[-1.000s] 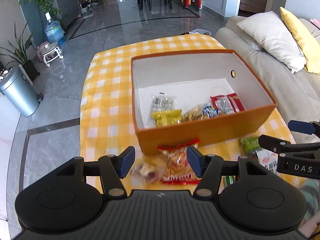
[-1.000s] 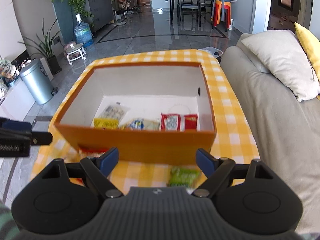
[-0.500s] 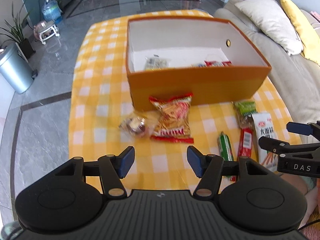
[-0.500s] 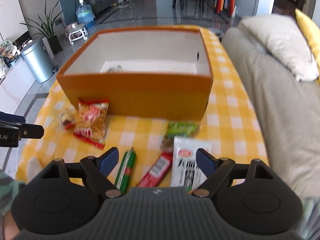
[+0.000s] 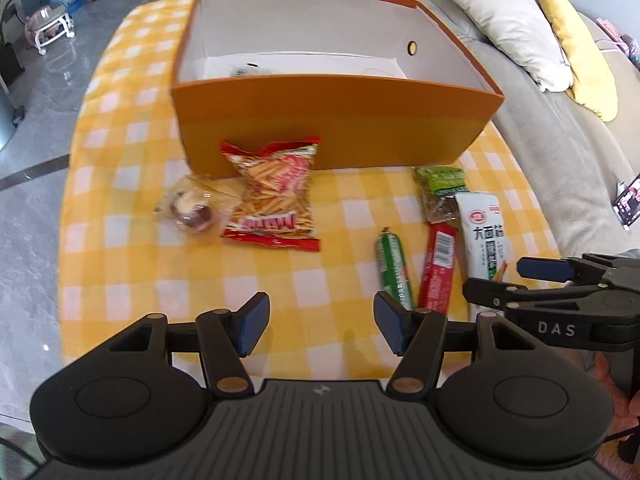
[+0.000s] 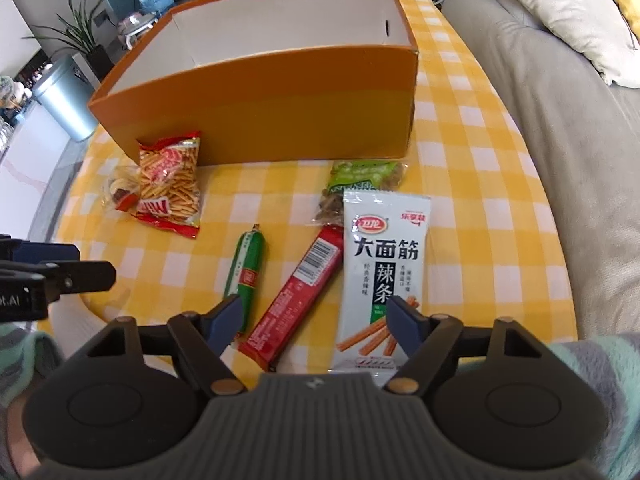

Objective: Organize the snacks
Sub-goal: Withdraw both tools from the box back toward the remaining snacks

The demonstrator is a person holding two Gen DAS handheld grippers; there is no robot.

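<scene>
Both grippers hang low over the near edge of the checked surface [image 5: 120,264], and neither holds anything. The left gripper [image 5: 320,322] has its jaws spread wide over bare cloth, with the stick-snack bag [image 5: 274,196] and the clear pastry wrap [image 5: 192,206] lying ahead of it, close to the front wall of the box [image 5: 332,124]; the bag's top edge seems to rest against that wall. The right gripper [image 6: 316,320] is just as wide open, its jaws straddling the red bar [image 6: 300,296], with the green sausage [image 6: 248,268] just beside its left finger and the white packet [image 6: 384,272] under its right one. A green nut bag [image 6: 360,178] lies further in, partly under the white packet.

The box sits in the middle of the surface with its open top up, within reach of either hand, so I take it as the place the loose snacks go; something small shows on its floor, too hidden to name. Six snacks remain outside, split between the hands, so each gripper probably clears its own side, the right one likely taking the red bar.
</scene>
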